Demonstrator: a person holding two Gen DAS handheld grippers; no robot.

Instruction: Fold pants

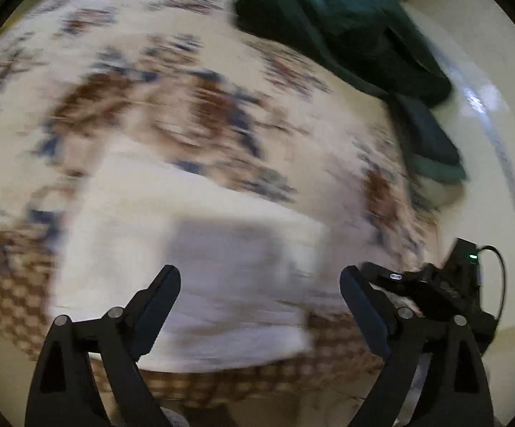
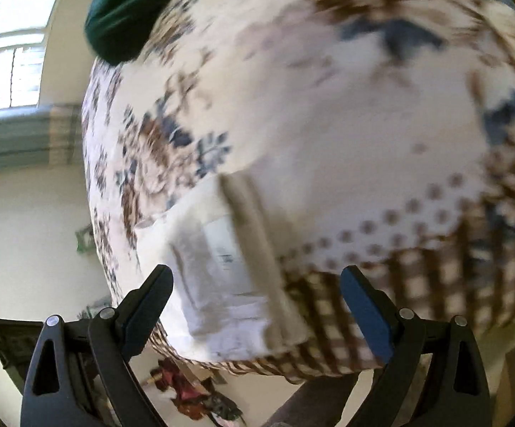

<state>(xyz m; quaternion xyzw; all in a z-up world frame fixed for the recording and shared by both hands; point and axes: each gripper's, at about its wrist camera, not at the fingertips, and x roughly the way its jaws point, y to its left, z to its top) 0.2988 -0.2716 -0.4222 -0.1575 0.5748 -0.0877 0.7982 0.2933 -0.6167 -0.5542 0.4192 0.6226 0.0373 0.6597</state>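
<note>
Both views motion-blurred. Left gripper (image 1: 260, 286) spread wide, holding nothing, hovering over the folded white fabric pants (image 1: 186, 249), which lie on the near part of a floral-and-checked brown, blue and white bedspread (image 1: 150, 89). Crumpled dark green garment (image 1: 346, 35) lies at far right of the bedspread. Right gripper (image 2: 257, 286) also spread, empty, above the pants (image 2: 222, 277) at the near edge.

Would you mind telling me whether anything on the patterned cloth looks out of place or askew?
The crumpled dark green garment lies bunched at the far edge of the floral patterned cloth, partly overhanging it, while the folded white pants lie flat. Both views are blurred.
</note>
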